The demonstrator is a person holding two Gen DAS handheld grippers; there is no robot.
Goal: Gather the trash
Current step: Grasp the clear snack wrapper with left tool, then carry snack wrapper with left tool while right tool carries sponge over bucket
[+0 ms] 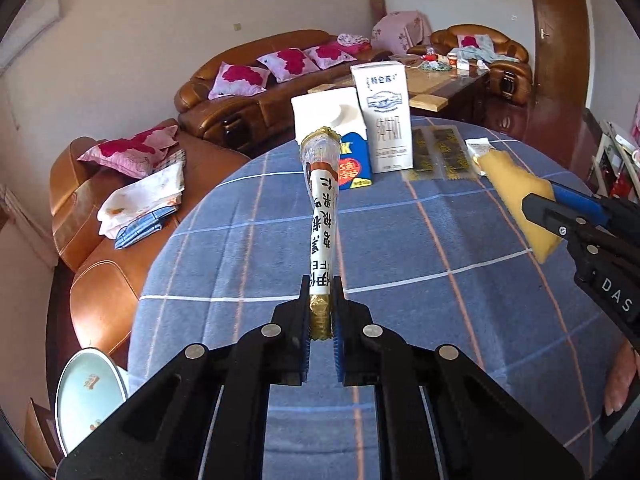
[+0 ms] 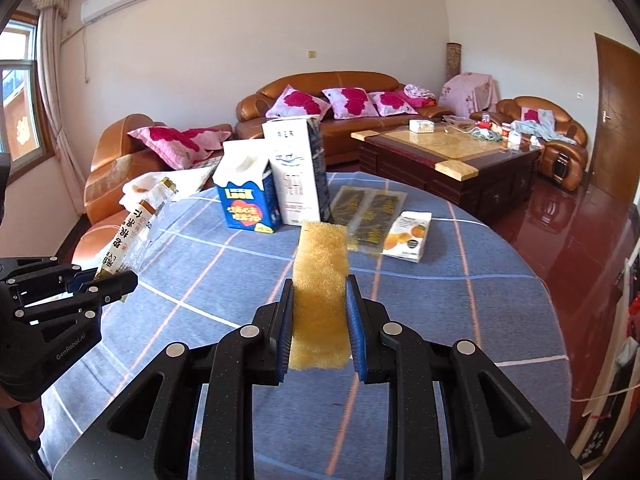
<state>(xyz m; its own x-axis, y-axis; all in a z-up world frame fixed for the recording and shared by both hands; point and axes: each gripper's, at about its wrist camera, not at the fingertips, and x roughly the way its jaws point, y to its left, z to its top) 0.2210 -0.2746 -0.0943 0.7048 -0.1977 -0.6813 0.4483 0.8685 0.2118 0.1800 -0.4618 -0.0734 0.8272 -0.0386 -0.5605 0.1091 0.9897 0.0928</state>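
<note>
Two tools carry trash: through the left wrist camera we see the left tool clamped tight on a long printed wrapper raised above the checked counter. Through the right wrist camera, the right tool grips a yellow sponge, lifted before two cartons.

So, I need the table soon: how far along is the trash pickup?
Nothing looks binned yet. In hand: left gripper grips a long wrapper, right gripper a yellow sponge. Left on the table: two cartons, dark sachets, orange packet.
</note>
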